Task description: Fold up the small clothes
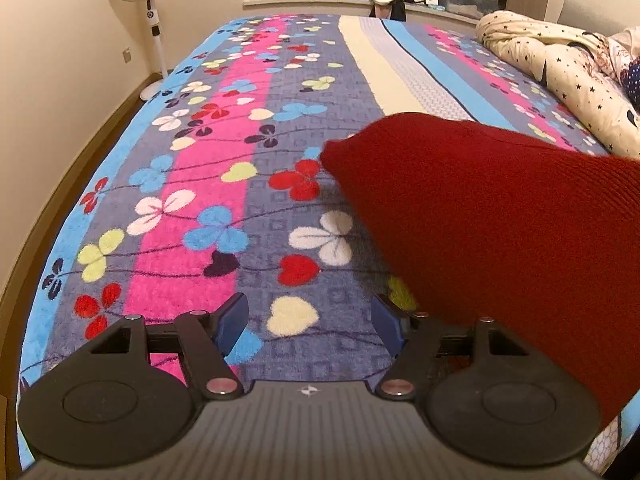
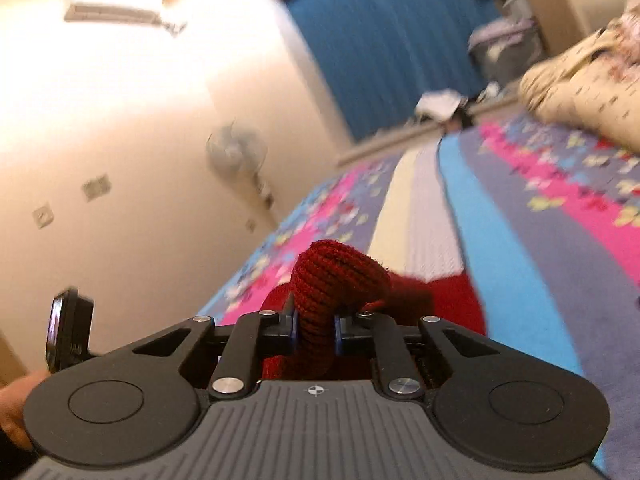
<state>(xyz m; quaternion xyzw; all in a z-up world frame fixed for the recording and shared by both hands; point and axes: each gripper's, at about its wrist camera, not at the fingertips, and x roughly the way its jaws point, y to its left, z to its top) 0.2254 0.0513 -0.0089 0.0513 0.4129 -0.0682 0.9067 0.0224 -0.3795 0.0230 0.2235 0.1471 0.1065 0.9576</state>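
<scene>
Red knit garment [image 1: 500, 240] beside gaping left gripper [image 1: 310, 326], rumpled duvet [image 1: 560, 76] beyond

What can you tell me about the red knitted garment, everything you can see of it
The red knitted garment is dark red, ribbed knit, soft-looking. The right gripper is shut on a bunched fold of it, which bulges up between the fingers. In the left wrist view it appears lifted, draping as a broad panel over the floral blanket with one corner pointing left. The left gripper is open beside it, not holding it. What kind of garment it is cannot be told.
</scene>
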